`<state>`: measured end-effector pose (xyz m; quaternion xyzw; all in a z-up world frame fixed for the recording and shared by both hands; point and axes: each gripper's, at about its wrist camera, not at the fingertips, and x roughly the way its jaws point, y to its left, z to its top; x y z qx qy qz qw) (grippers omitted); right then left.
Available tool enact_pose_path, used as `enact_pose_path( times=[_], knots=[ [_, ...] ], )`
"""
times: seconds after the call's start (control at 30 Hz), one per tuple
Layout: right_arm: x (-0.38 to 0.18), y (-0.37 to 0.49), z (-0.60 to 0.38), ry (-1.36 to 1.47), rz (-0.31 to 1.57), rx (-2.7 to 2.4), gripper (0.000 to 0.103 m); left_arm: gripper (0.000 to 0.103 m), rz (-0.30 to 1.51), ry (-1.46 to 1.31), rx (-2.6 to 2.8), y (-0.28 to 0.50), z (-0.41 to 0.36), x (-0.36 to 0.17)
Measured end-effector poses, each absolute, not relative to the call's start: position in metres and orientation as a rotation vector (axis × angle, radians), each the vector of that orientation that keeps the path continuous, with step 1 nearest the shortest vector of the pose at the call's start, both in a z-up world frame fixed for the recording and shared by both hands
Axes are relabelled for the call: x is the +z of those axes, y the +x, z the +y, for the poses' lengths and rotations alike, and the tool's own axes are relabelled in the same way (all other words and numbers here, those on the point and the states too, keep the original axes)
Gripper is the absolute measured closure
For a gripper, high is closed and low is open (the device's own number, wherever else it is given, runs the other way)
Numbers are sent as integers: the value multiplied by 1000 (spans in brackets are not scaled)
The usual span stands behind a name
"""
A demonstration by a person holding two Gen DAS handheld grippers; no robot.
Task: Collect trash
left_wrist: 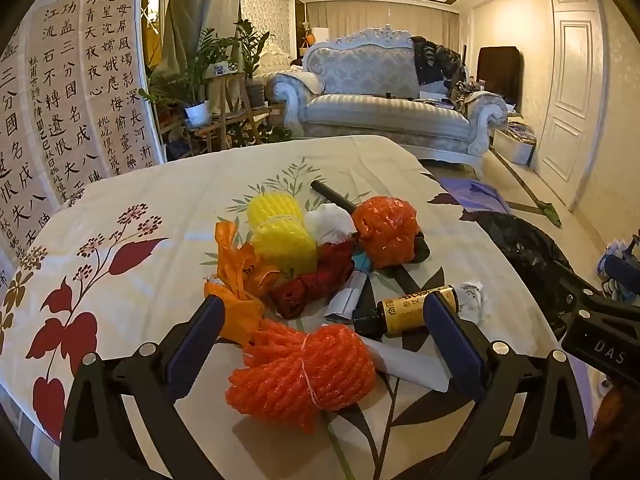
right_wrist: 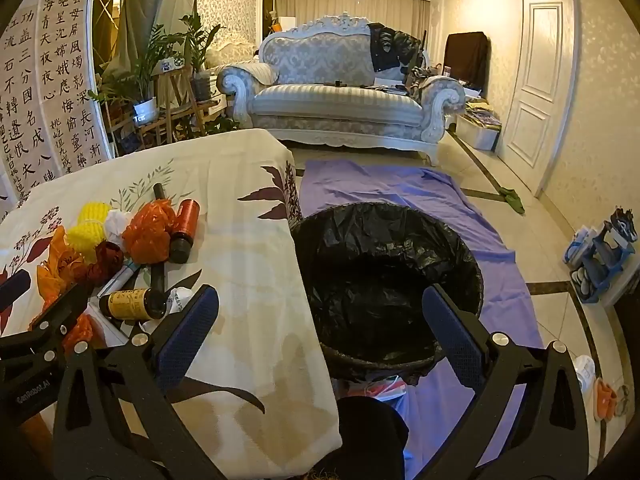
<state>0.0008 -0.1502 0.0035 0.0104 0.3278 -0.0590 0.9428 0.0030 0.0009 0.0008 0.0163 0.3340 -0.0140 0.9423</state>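
A pile of trash lies on the floral tablecloth (left_wrist: 120, 208). My left gripper (left_wrist: 320, 312) is open, its jaws either side of an orange foam net bundle (left_wrist: 300, 376). Beyond lie an orange plastic bag (left_wrist: 236, 280), yellow foam nets (left_wrist: 280, 228), a red net (left_wrist: 316, 280), a white wad (left_wrist: 330, 222), an orange crumpled bag (left_wrist: 386, 232) and a small yellow-labelled bottle (left_wrist: 408, 312). My right gripper (right_wrist: 320, 316) is open and empty, over the table's edge beside a bin with a black liner (right_wrist: 384, 276). The pile shows at left in the right wrist view (right_wrist: 132, 240).
The bin stands on a purple cloth (right_wrist: 400, 184) on the tiled floor, right of the table. A pale sofa (right_wrist: 340, 96) stands beyond, plants (right_wrist: 160, 72) at back left, a white door (right_wrist: 540, 80) at right. A blue rack (right_wrist: 604, 256) sits by the wall.
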Motion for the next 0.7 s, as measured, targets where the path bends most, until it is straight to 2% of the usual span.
enact_pose_path(
  times=[0.7],
  knots=[
    [3,1,-151,27,669,-119,3,6,688,25,-34,5,1,0]
  ],
)
